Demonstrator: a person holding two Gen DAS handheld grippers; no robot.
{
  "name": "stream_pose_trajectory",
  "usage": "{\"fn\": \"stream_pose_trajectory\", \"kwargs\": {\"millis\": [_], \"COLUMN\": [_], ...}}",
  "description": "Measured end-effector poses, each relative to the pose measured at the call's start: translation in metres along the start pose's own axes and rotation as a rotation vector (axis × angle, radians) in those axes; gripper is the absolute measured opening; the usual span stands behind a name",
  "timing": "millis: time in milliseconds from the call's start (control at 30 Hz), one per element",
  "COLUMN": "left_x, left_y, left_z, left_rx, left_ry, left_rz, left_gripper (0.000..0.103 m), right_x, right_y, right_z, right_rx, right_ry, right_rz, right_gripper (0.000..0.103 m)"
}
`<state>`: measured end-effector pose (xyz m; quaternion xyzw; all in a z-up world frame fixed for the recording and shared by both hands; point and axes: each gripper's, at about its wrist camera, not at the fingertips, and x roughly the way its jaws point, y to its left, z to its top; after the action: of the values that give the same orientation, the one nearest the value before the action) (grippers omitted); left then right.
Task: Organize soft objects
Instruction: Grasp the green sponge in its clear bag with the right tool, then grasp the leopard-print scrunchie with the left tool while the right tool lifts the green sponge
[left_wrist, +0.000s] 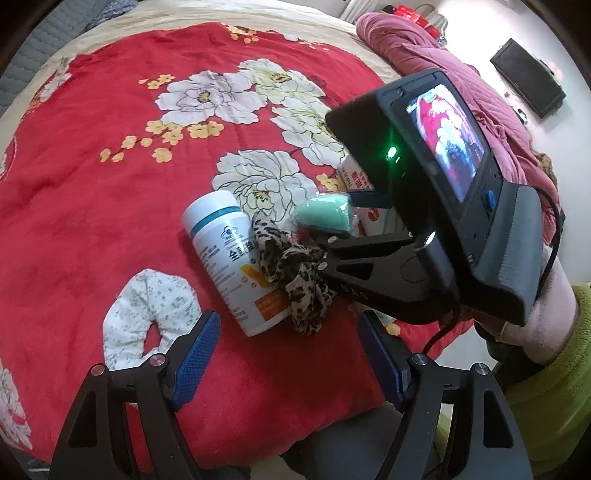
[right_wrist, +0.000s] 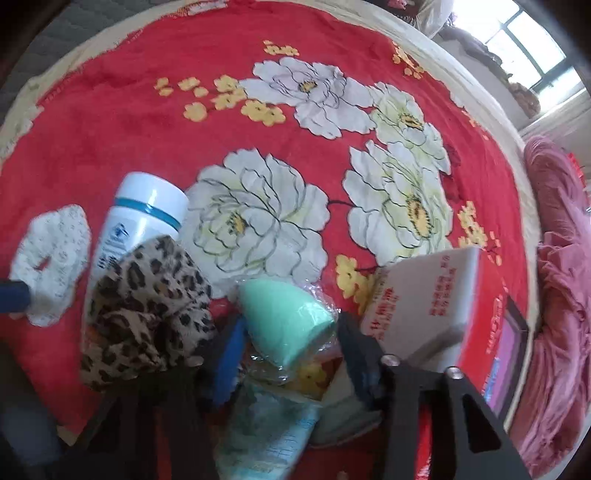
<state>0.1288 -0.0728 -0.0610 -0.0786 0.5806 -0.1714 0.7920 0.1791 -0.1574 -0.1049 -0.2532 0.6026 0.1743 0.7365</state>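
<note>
A mint-green sponge (right_wrist: 286, 325) in clear wrap lies between the fingers of my right gripper (right_wrist: 291, 343), which stand on either side of it, open; it also shows in the left wrist view (left_wrist: 325, 214). A leopard-print scrunchie (right_wrist: 147, 306) lies left of it, against a white bottle (right_wrist: 142, 218). A white floral scrunchie (left_wrist: 147, 314) lies on the red blanket just ahead of my left gripper (left_wrist: 288, 354), which is open and empty. In the left wrist view the right gripper (left_wrist: 332, 236) reaches in from the right.
A red-and-white box (right_wrist: 443, 310) stands right of the sponge. The red flowered blanket (left_wrist: 110, 184) covers the bed. A pink quilt (left_wrist: 461, 92) is bunched at the far right. A teal packet (right_wrist: 266, 435) lies under the right gripper.
</note>
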Motion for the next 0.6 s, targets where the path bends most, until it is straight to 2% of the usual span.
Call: {"fn": "stream_pose_trajectory", "kwargs": {"millis": [133, 333, 400, 533, 600], "left_x": [0.004, 0.012, 0.017, 0.028, 0.033], "left_y": [-0.002, -0.011, -0.015, -0.02, -0.022], "left_z": [0.004, 0.018, 0.024, 0.03, 0.032], "left_rx": [0.002, 0.015, 0.02, 0.024, 0.024], "left_ry": [-0.007, -0.001, 0.009, 0.041, 0.053], "left_rz": [-0.013, -0.026, -0.021, 0.017, 0.033], "left_gripper": [0.078, 0.077, 0.066, 0.056, 0.047], "right_x": [-0.015, -0.066, -0.082, -0.104, -0.11], "right_y": [-0.013, -0.054, -0.067, -0.088, -0.097], "right_z": [0.002, -0.008, -0.017, -0.033, -0.041], "right_rx": [0.059, 0.228, 0.287, 0.367, 0.396], "right_ry": [-0.048, -0.196, -0.239, -0.294, -0.311], "right_rz": [0.051, 0.168, 0.201, 0.241, 0.249], "right_gripper": [0.048, 0.048, 0.048, 0.048, 0.048]}}
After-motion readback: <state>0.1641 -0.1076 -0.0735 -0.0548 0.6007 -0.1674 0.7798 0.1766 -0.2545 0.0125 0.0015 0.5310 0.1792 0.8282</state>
